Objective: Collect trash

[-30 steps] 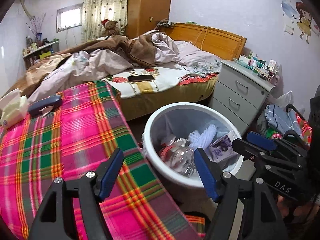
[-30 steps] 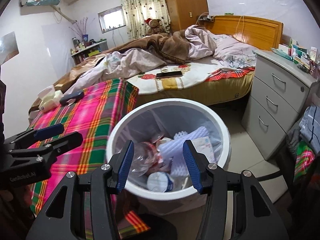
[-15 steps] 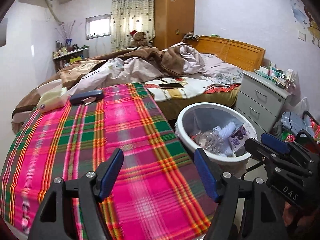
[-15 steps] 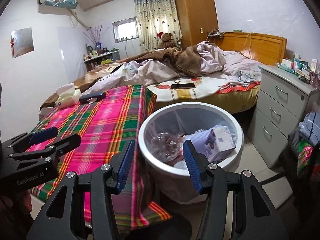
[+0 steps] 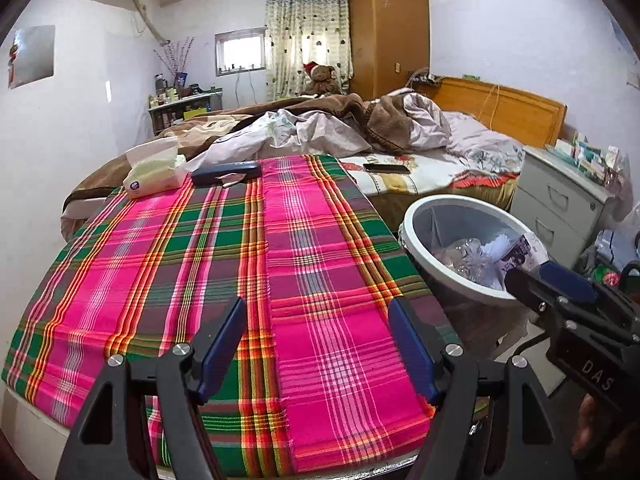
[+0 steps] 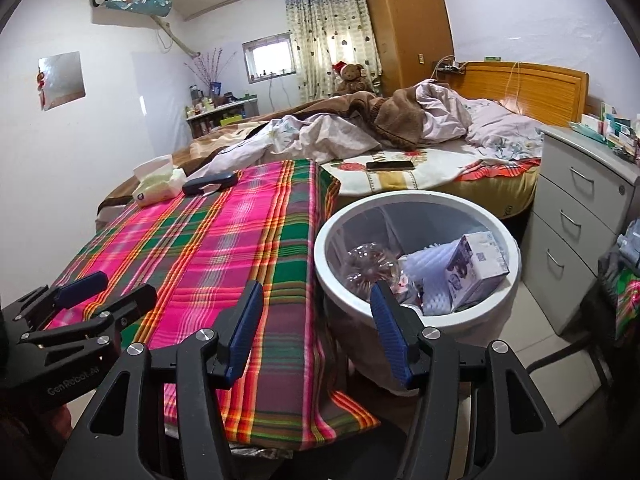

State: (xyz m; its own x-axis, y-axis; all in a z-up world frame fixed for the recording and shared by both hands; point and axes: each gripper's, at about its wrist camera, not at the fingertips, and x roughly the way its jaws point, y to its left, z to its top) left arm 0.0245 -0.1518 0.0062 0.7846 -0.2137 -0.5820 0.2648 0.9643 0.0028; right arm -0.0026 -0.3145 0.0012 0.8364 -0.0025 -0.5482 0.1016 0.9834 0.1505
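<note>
Whereas one second ago both cameras looked almost straight down into the white bin (image 6: 416, 216), both views now sit higher and further back, with the plaid tablecloth (image 5: 224, 264) filling most of the left wrist view. Both grippers have therefore withdrawn from the bin mouth.

The left gripper (image 5: 318, 344) hangs above the near end of the cloth with its fingers spread apart and nothing between them. The right gripper (image 6: 316, 328) is likewise spread and empty, placed over the gap between the table edge and the bin rim.

The collected trash lies inside the bin: a crumpled clear plastic bottle (image 6: 370, 266), white ribbed foam (image 6: 432, 276) and a small printed carton (image 6: 478, 270) (the carton leans against the right inner wall). The bin stands on the floor just beside the right edge of the table.

On the cloth, only a tissue pack (image 5: 154, 172) and a dark blue case (image 5: 226, 171) are visible at the far end, with a small pale scrap (image 5: 232, 180) against the case; whether that scrap is trash cannot be told. A phone (image 6: 390, 165) lies on the bed beyond.

Judgement: the retreat with empty fingers suggests the deposit step is complete, and the task is at or near its end unless the scrap is to be collected.
</note>
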